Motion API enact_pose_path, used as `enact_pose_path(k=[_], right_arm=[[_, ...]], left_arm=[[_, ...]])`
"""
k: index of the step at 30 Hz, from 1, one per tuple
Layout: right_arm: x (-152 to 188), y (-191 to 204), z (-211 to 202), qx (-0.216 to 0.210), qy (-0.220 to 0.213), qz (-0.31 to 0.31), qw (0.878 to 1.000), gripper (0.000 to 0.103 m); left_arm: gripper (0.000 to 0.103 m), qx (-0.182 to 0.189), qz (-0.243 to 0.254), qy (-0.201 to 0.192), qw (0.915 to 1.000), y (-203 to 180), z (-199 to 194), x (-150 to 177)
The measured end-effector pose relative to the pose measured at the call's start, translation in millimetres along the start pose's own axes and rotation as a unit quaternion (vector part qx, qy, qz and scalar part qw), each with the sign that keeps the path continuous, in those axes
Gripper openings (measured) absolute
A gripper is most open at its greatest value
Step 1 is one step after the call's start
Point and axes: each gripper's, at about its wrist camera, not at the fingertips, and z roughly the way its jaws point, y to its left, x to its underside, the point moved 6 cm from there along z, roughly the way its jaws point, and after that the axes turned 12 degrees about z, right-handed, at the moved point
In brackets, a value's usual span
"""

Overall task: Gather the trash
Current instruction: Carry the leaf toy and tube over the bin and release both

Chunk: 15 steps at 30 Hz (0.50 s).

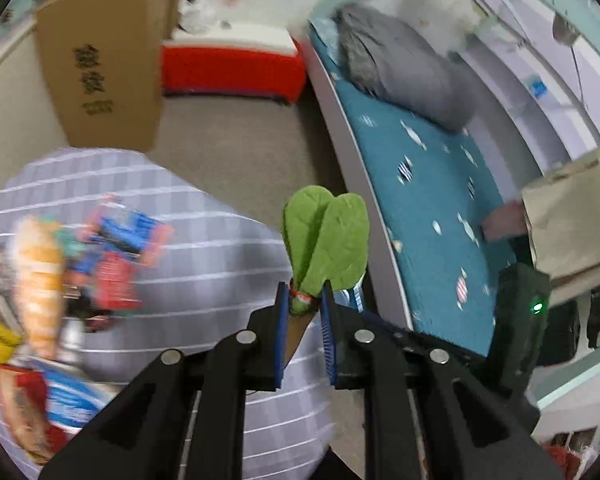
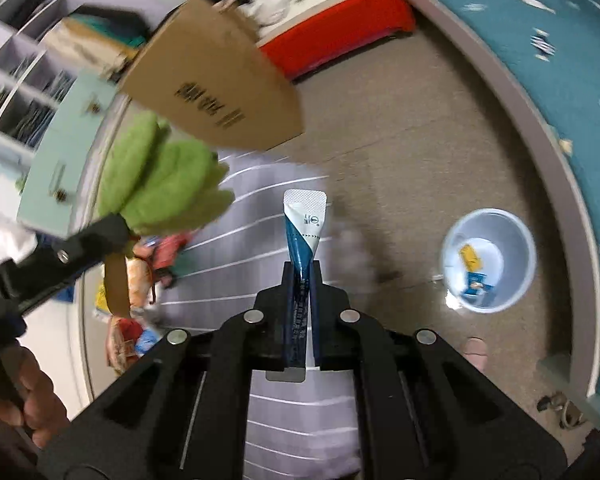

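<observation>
My left gripper is shut on a plush toy vegetable with green leaves and a brown stem, held above the edge of a grey checked table. The same toy and the left gripper holding it show at the left of the right wrist view. My right gripper is shut on a blue and white sachet, upright between the jaws, above the table's edge. A pale blue bin stands on the carpet to the right, with a yellow scrap and a blue wrapper inside.
Several wrappers and a plush carrot lie blurred on the table's left. A tall cardboard box and a red and white chest stand behind. A bed with a teal sheet runs along the right. A paper bag sits on it.
</observation>
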Motion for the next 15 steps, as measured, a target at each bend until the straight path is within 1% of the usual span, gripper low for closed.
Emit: enact_pose_path(k=[2, 5, 6, 8, 11, 15], right_arm=[[-12.6, -33.7, -7.9, 0.015, -0.003, 0.021, 1.0, 0.008], [-24.3, -85.6, -13.8, 0.037, 0.002, 0.052, 0.998, 0.008], [-28.1, -104.5, -13.0, 0.047, 0.006, 0.06, 0.997, 0.008], [-32.7, -132.0, -10.3, 0.059, 0.014, 0.072, 0.996, 0.008], [-38.2, -178.5, -3.3, 0.079, 0.032, 0.093, 0.992, 0.008], [-47.3, -225.3, 8.5, 0.092, 0.052, 0.121, 0.987, 0.008]], left_arm=[[0.015, 0.011, 0.006, 0.021, 0.9997, -23.9, 27.2, -2.0], [0.015, 0.026, 0.015, 0.069, 0.9972, -64.0, 85.0, -4.5], [0.015, 0.029, 0.016, 0.081, 0.9962, -71.7, 99.8, -4.2], [0.015, 0.04, 0.014, 0.111, 0.993, -88.7, 137.3, -0.5], [0.015, 0.049, 0.007, 0.161, 0.9858, -113.3, 201.9, 10.9], [0.016, 0.045, 0.004, 0.208, 0.9772, -132.8, 264.6, 22.0]])
